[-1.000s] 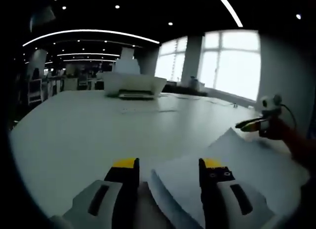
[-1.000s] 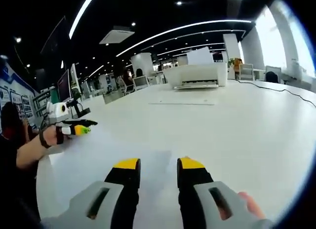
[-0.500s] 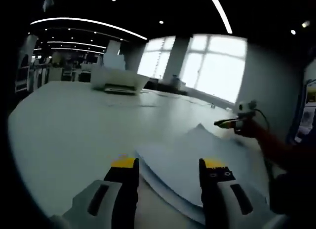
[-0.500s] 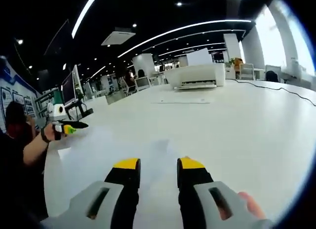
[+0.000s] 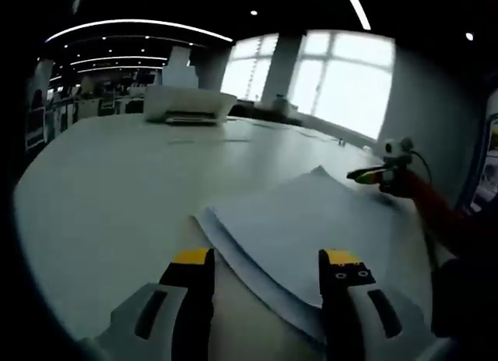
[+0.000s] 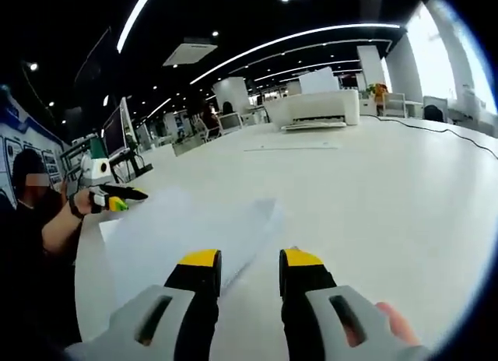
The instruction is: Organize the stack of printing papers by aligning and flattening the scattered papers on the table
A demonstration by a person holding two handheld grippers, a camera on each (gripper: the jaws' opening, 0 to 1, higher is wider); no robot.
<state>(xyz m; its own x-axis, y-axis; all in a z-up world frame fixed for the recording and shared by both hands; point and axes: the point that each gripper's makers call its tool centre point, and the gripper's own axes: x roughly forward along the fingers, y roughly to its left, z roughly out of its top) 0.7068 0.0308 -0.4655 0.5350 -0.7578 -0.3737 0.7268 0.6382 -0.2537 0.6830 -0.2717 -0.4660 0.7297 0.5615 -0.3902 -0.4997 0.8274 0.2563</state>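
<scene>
Just ahead of the left gripper, whose jaws stood open and empty, the paper stack lay on the white table, stretching away toward the right gripper, likewise open beside its far corner.

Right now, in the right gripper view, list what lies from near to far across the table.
The right claw → stack of papers → single flat sheet → white printer at the far edge of the table.
</scene>
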